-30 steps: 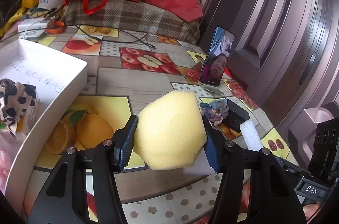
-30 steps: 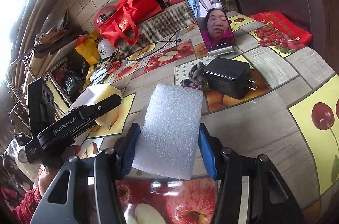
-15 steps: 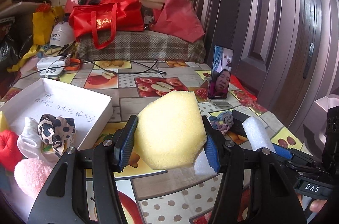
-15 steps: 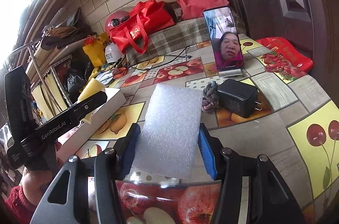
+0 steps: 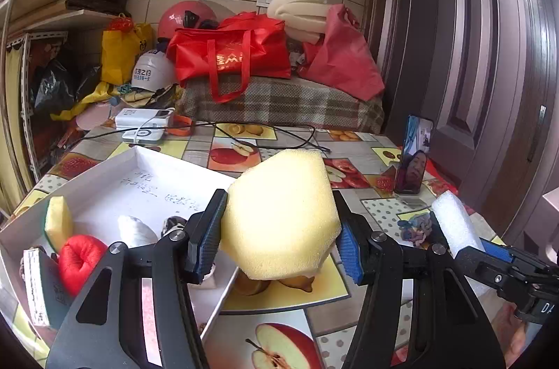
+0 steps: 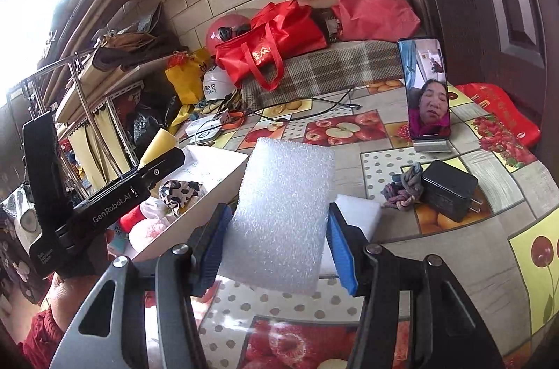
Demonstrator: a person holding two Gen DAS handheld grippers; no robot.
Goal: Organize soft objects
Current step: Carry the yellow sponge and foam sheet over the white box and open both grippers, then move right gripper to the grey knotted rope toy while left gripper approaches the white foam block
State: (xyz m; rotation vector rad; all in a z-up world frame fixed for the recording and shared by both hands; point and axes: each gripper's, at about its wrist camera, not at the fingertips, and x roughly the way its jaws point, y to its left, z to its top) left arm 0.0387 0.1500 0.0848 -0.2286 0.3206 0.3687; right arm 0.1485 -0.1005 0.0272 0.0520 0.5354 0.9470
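Note:
My left gripper (image 5: 279, 239) is shut on a yellow sponge block (image 5: 281, 215), held above the table beside the right edge of a white box (image 5: 146, 180). In the box lie a red plush ring (image 5: 78, 259), a yellow-green sponge (image 5: 57, 222), a white soft piece (image 5: 136, 229) and a leopard-print cloth (image 6: 180, 190). My right gripper (image 6: 279, 246) is shut on a white foam sheet (image 6: 283, 211), lifted over the table right of the box. A white foam block (image 6: 360, 215) lies on the table just behind it. A braided cloth knot (image 6: 401, 189) sits farther right.
A black charger (image 6: 449, 190) lies by the knot. A phone (image 6: 428, 89) stands on a stand at the table's right. Cables and a power bank (image 5: 143, 121) lie at the back. Red bags (image 5: 230, 54), helmets and a shelf crowd the far side. A dark door (image 5: 489, 54) is at the right.
Both grippers have risen and tipped up with their foam pieces still gripped. The left one has come nearer the white box, whose contents now show.

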